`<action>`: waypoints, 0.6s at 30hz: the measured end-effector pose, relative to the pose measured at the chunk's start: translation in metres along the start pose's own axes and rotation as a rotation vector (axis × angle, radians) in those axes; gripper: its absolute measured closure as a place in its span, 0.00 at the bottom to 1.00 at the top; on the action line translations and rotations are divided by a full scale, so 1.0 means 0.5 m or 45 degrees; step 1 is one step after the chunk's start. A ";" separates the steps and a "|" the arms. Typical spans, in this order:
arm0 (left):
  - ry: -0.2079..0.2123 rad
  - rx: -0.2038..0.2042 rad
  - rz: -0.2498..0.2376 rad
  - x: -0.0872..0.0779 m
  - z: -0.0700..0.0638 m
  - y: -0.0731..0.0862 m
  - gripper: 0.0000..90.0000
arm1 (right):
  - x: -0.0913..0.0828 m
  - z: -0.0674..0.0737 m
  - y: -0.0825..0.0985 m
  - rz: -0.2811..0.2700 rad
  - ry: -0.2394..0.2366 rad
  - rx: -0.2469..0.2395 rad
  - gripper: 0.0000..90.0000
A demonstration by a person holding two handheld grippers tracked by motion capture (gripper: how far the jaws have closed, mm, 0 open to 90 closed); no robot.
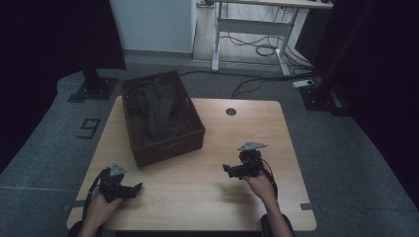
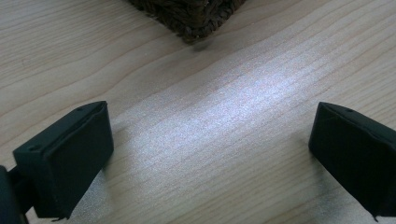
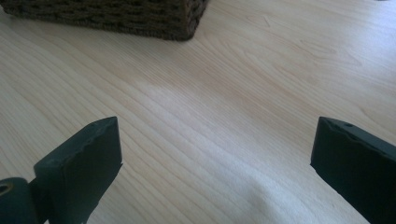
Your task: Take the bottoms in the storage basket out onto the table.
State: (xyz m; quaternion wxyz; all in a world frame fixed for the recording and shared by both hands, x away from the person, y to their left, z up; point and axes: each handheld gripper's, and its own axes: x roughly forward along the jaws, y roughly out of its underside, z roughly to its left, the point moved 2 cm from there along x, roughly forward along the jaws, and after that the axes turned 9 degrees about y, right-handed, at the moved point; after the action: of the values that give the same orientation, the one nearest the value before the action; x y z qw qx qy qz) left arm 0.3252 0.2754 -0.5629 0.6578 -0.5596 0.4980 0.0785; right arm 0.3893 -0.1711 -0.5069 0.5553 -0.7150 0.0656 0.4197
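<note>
Both tools rest low on the wooden table [image 1: 237, 143] with nothing between their jaws: the left gripper [image 1: 136, 187] stands wide open, its two black pads far apart over bare wood in its own view, and the right gripper [image 1: 226, 168] is spread just as wide. Ahead of both, and nearer the left one, sits a dark woven wicker basket [image 1: 195, 136], its near corner [image 2: 196, 28] showing just beyond the left jaws and its side wall [image 3: 116, 18] across the top of the right gripper view. Inside it lies a crumpled dark cloth [image 1: 160, 113], probably a garment, heaped loosely and filling most of the basket's floor, with folds rising toward the rim. I judge the cloth soft, light and limp: it will sag and trail when lifted, and it may snag on the rough weave. A raised fold near the top of the heap looks like the best place to pinch, with the second gripper taking another fold farther along. The basket seems stiff but light, so it could slide when the cloth is pulled.
</note>
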 end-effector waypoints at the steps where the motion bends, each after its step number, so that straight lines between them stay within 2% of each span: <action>1: 0.000 0.000 0.000 0.000 0.000 0.000 0.00 | 0.001 0.002 -0.004 0.000 -0.003 -0.004 0.02; 9: -0.004 -0.004 0.000 0.000 -0.001 0.000 0.00 | 0.016 0.016 -0.041 -0.014 -0.029 -0.023 0.02; 18: -0.006 -0.004 -0.003 0.001 -0.001 0.000 0.00 | 0.034 0.026 -0.082 -0.024 -0.025 -0.040 0.02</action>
State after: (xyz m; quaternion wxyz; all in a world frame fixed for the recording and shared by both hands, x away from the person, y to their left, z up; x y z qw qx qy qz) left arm 0.3252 0.2749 -0.5631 0.6581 -0.5611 0.4957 0.0799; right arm 0.4160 -0.1385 -0.4884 0.5485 -0.7202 0.0468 0.4222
